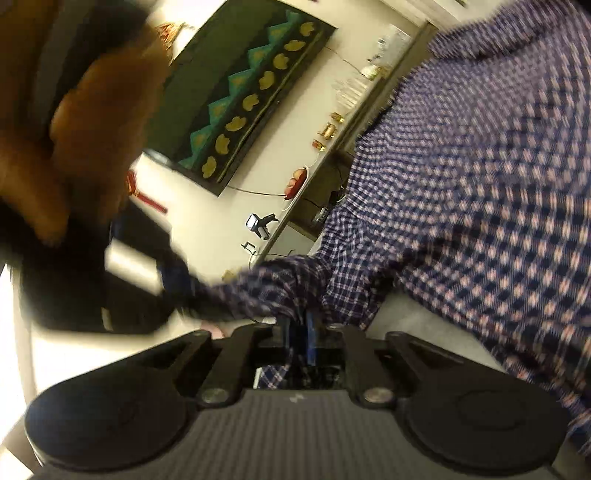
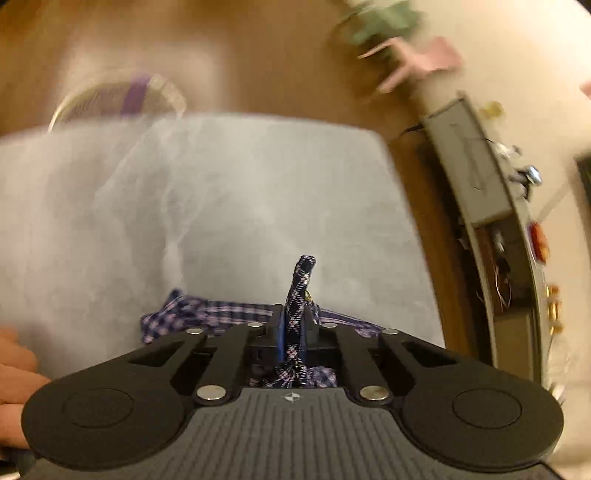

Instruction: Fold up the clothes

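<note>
A blue, white and pink checked shirt [image 1: 480, 177] fills the right of the left wrist view, lifted and blurred. My left gripper [image 1: 297, 330] is at the bottom centre, its jaws close together with a strip of the shirt pinched between them. At the left a hand holds my blurred right gripper [image 1: 184, 299], which grips the same shirt's edge. In the right wrist view my right gripper [image 2: 295, 334] is shut on a fold of the shirt [image 2: 303, 280] that sticks up past the pads. More of the shirt lies just behind, on a pale grey bed surface [image 2: 240, 192].
A dark wall panel [image 1: 251, 92] with teal and yellow shapes hangs beside a shelf with small ornaments [image 1: 328, 131]. Past the bed are a wooden floor [image 2: 280, 62], a round basket [image 2: 118, 99], a plant [image 2: 384, 26] and a grey cabinet [image 2: 476, 177]. A hand [image 2: 14, 373] shows at the lower left.
</note>
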Demonstrator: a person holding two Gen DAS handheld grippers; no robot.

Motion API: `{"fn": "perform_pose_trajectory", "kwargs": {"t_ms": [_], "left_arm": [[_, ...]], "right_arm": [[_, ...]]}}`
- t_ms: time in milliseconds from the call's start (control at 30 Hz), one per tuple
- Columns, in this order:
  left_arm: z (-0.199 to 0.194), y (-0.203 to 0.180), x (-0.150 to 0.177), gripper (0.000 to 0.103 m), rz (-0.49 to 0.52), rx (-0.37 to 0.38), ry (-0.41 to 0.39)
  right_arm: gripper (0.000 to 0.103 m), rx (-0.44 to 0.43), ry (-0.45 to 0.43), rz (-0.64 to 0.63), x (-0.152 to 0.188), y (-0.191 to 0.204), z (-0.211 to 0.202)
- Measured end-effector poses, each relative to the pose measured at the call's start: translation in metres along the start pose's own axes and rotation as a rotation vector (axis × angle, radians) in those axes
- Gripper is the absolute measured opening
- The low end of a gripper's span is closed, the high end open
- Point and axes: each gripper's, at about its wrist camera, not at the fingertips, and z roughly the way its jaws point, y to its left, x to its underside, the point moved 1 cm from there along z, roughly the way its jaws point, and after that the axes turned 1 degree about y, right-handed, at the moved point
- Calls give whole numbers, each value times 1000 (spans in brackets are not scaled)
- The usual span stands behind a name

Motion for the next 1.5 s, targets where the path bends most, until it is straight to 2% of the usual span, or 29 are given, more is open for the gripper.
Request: {"fn": "perform_pose_trajectory", "kwargs": {"t_ms": [67, 133, 167, 300, 367, 433, 467, 533, 567, 667, 767, 833, 900, 967, 1067, 1167, 1300, 1333, 1433, 1467, 1500], "left_arm": [[-7, 11, -5, 24, -81, 24, 2], [-22, 27, -6, 43, -197, 72, 10], [-28, 36, -5, 52, -264, 125, 18], [-64, 70, 3, 55, -504, 347, 37], [-86, 81, 7, 56, -577, 468, 65], [-102, 85, 12, 60, -653, 570, 105], [-109, 84, 16, 64, -688, 609, 128], [-123, 79, 24, 64, -743, 673, 182], [-130, 73, 28, 64, -757, 687, 220], [-150, 57, 39, 64, -748, 683, 314], [-166, 51, 46, 62, -749, 653, 375], [-175, 53, 51, 50, -776, 634, 399], [-181, 58, 56, 22, -827, 635, 416], [-184, 64, 59, 3, -883, 657, 424], [-189, 71, 53, 2, -896, 645, 404], [-195, 82, 33, 2, -907, 659, 358], [-201, 69, -15, 2, -785, 691, 282], [-203, 61, -26, 2, -748, 709, 270], [-198, 28, -38, 5, -678, 755, 321], [-198, 22, -37, 7, -672, 756, 341], [-198, 15, -36, 14, -667, 757, 362]], "right_arm": [[3, 30, -79, 114, 19, -23, -20], [3, 73, -161, 239, 43, -48, -42], [3, 117, -211, 324, 66, -66, -56], [4, 296, -410, 668, 158, -140, -115], [4, 405, -489, 860, 229, -177, -146], [4, 512, -523, 1020, 296, -197, -163], [4, 533, -541, 1113, 332, -206, -166], [4, 529, -510, 1248, 382, -217, -158], [4, 500, -496, 1306, 403, -220, -150], [4, 411, -454, 1433, 446, -225, -120], [4, 344, -450, 1466, 449, -218, -92], [4, 310, -462, 1459, 439, -215, -84], [4, 288, -502, 1434, 428, -219, -90], [4, 266, -543, 1409, 416, -222, -96], [4, 251, -619, 1363, 398, -244, -117], [4, 247, -702, 1315, 379, -273, -144], [4, 353, -802, 1340, 397, -316, -182], [4, 379, -792, 1354, 408, -324, -185], [4, 443, -742, 1393, 441, -341, -183], [4, 455, -713, 1404, 453, -343, -177], [4, 457, -686, 1417, 463, -342, -169]]}}
